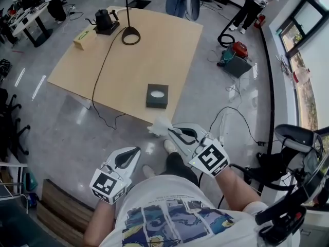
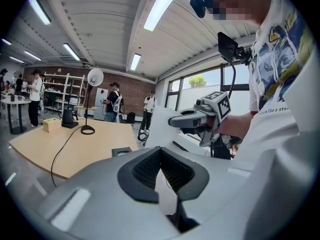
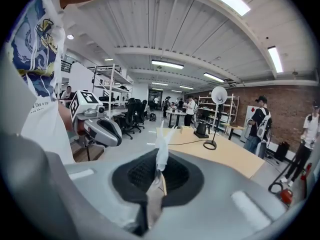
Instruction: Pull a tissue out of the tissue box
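A dark tissue box [image 1: 157, 95] with an oval slot stands near the front edge of the wooden table [image 1: 154, 50]. My right gripper [image 1: 171, 131] hangs over the floor just in front of that edge, shut on a white tissue [image 1: 160, 126] that is clear of the box. In the right gripper view the tissue [image 3: 161, 154] sticks up from between the pinched jaws. My left gripper [image 1: 134, 151] is lower left, over the floor, jaws together and empty. The left gripper view shows the box [image 2: 121, 151] and the tissue sheet [image 2: 160, 126] hanging from the right gripper [image 2: 186, 120].
At the table's far end are a black kettle [image 1: 106, 20], a desk lamp base [image 1: 130, 35] with a cable trailing off the table, and a tan box [image 1: 85, 38]. Cables and a tool case [image 1: 235, 60] lie on the floor at right. People stand beyond the table.
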`<state>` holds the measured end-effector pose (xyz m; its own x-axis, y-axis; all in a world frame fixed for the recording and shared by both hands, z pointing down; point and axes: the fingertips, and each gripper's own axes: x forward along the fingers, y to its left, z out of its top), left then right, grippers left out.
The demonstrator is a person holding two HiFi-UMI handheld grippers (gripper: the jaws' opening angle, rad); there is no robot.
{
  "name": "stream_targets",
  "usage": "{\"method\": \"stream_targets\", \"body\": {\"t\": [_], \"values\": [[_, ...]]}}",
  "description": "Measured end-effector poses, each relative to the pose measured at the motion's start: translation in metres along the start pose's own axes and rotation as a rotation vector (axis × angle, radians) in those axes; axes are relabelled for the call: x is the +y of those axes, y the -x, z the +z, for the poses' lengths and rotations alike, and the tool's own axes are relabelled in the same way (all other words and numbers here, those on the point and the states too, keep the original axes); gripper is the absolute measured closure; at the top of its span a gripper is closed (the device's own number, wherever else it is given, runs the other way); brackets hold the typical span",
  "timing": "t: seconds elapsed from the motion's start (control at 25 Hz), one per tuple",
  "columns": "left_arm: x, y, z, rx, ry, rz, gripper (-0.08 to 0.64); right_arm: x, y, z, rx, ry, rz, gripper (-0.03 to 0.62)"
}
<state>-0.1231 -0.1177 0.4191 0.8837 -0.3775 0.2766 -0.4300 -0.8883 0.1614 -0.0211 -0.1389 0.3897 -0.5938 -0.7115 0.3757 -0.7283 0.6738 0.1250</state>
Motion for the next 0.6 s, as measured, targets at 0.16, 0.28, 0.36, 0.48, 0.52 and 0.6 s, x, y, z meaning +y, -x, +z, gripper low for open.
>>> {"method": "stream_targets", "body": {"t": [0.16, 0.28, 0.36, 0.48, 0.52, 0.6], "values": [[0.0052, -0.0025, -0.0061, 0.004, 0.004, -0.001, 0.554, 0.0010, -0.0042, -0.0015, -0.002, 0.015, 0.005, 0.589], [0.0091, -0.0008, -0.0080, 0.004, 0.005, 0.008, 0.554, 0.0038, -0.0089, -0.0010, -0.006, 0.015, 0.017, 0.589], [0.0075, -0.0003, -0.0065, 0.003, 0.008, 0.012, 0.554, 0.0050, -0.0077, 0.0002, -0.004, 0.016, 0.023, 0.589], [0.0056, 0.0008, -0.0026, 0.004, 0.013, 0.018, 0.554, 0.0058, -0.0060, 0.0022, -0.001, 0.018, 0.028, 0.589], [0.0059, 0.0010, -0.0026, 0.003, 0.013, 0.018, 0.554, 0.0058, -0.0062, 0.0027, 0.000, 0.020, 0.029, 0.589], [0.0076, 0.0002, -0.0039, 0.002, 0.011, 0.017, 0.554, 0.0053, -0.0080, 0.0025, 0.001, 0.026, 0.032, 0.589]]}}
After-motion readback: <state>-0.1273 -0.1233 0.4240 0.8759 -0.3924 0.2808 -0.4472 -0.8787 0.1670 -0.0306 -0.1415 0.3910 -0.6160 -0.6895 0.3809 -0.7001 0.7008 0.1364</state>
